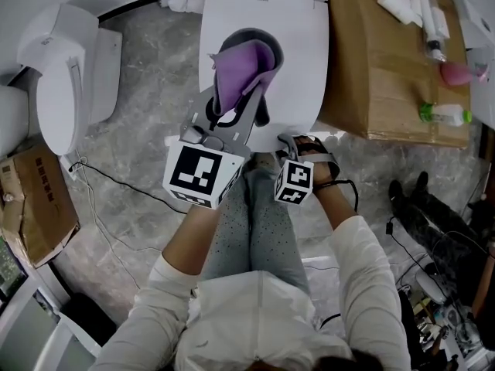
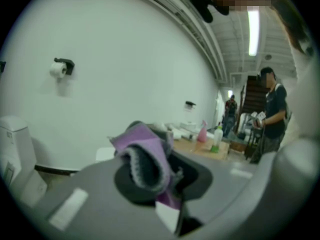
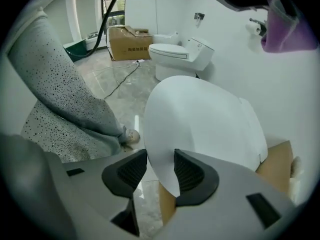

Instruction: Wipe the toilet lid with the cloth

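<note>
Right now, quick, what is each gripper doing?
Left gripper: closed, holding the purple cloth.
Right gripper: open, holding nothing.

Grey floor (image 1: 147,107) with toilet (image 1: 305,60), cardboard box (image 1: 35,207)

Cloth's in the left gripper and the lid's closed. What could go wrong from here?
The cloth sits bunched in the left gripper, so hard jaw tips might meet the toilet lid before fabric does. The right gripper is open with the lid's front edge lined up between its jaws; it could knock or catch that edge.
</note>
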`<state>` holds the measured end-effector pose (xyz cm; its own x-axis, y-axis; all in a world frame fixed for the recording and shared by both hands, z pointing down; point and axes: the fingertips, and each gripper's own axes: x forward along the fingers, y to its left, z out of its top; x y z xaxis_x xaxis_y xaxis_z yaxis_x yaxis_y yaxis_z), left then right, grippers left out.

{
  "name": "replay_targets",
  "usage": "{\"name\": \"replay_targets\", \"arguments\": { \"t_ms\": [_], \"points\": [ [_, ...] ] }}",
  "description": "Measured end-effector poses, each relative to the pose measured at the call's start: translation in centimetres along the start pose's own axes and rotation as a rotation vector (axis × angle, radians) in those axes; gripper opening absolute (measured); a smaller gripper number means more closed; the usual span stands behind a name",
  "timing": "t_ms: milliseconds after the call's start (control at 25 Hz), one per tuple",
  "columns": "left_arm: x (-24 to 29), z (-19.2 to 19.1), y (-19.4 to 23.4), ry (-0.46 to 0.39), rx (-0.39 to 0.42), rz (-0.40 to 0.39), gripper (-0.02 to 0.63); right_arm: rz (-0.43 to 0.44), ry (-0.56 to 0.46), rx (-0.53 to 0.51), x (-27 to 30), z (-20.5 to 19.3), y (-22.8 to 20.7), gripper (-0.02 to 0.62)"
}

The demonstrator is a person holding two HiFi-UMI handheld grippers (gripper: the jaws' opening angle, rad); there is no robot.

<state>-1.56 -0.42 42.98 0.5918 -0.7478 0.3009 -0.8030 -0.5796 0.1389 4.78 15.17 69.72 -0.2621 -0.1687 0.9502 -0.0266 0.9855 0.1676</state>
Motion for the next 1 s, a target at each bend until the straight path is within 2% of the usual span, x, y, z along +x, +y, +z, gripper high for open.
{"name": "replay_targets", "arguments": {
  "t_ms": [200,360,440,640,1000],
  "points": [
    [0.3,-1.1,-0.4,0.015,0.002,-0.010,0.049,0.189,-0.009,0.085,1.6,-0.5,0.6,0.179],
    [0.4,-1.9,-0.1,0.027,-0.001,-0.009,0.049,0.262,-0.006,0.186,2.8,-0.5,0.7,0.179],
    [0.5,-2.2,0.2,0.032,-0.003,-0.007,0.049,0.273,0.000,0.231,3.5,-0.6,0.5,0.169],
    [1.1,-3.2,1.2,0.046,-0.011,0.002,0.049,0.248,0.023,0.292,5.3,-1.1,-0.1,0.084],
    [3.3,-4.5,1.8,0.078,-0.030,-0.016,0.049,0.204,0.062,0.322,7.5,-1.8,0.1,0.063]
  ]
}}
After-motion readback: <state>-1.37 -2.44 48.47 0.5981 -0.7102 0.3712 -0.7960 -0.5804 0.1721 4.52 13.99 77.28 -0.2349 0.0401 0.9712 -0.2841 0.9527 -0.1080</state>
